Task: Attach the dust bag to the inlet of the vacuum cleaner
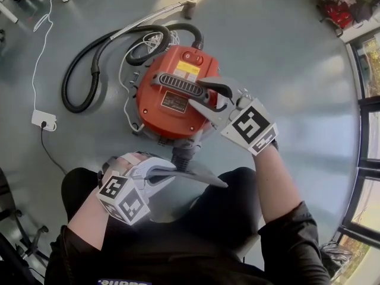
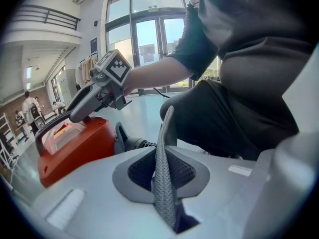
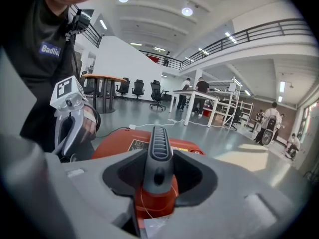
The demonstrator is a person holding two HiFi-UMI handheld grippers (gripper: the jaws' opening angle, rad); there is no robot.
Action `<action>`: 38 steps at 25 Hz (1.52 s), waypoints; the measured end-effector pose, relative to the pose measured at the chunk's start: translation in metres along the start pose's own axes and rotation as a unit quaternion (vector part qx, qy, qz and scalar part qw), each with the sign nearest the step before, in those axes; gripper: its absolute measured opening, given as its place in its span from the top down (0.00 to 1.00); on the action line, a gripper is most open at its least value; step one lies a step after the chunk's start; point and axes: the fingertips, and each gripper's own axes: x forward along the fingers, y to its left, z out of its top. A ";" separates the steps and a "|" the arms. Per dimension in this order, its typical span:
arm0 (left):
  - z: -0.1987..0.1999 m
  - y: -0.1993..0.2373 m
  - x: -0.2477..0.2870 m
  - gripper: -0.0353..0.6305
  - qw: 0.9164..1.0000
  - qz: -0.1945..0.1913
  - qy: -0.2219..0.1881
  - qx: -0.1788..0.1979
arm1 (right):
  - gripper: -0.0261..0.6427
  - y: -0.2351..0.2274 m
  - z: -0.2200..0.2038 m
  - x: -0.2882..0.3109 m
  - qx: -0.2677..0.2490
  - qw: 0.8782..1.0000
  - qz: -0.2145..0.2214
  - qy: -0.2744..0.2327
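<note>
Head view: overhead, steeply downward, mid-distance; vacuum cleaner (image 1: 175, 94) just above centre. Left gripper view: mounted on left gripper (image 1: 173, 173), low, level-facing, close; red body at 9 o'clock, right gripper (image 1: 205, 97) at 10 o'clock. Right gripper view: mounted on right gripper, very close, looking along the handle (image 3: 157, 148); left gripper at 9 o'clock. Shared by all three: the red body.

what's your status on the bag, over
Left gripper shut on bag, near inlet, not on it. Right gripper open, jaws around vacuum handle. Hose far side, not in the way.
</note>
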 end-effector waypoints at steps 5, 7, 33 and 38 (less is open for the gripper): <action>0.001 0.001 0.005 0.84 1.000 -0.009 0.012 -0.007 | 0.75 0.001 -0.001 0.002 -0.008 1.000 -0.004 0.013; 0.002 0.003 0.006 0.84 1.000 -0.012 0.014 -0.020 | 0.75 0.001 -0.001 0.001 -0.006 1.000 -0.008 0.012; -0.008 0.022 -0.002 0.82 0.995 -0.001 0.027 -0.092 | 0.75 0.001 0.000 0.001 -0.009 1.000 -0.019 0.020; -0.010 0.024 -0.002 0.81 0.994 -0.006 0.025 -0.108 | 0.75 0.002 0.000 0.002 -0.011 1.000 -0.019 0.019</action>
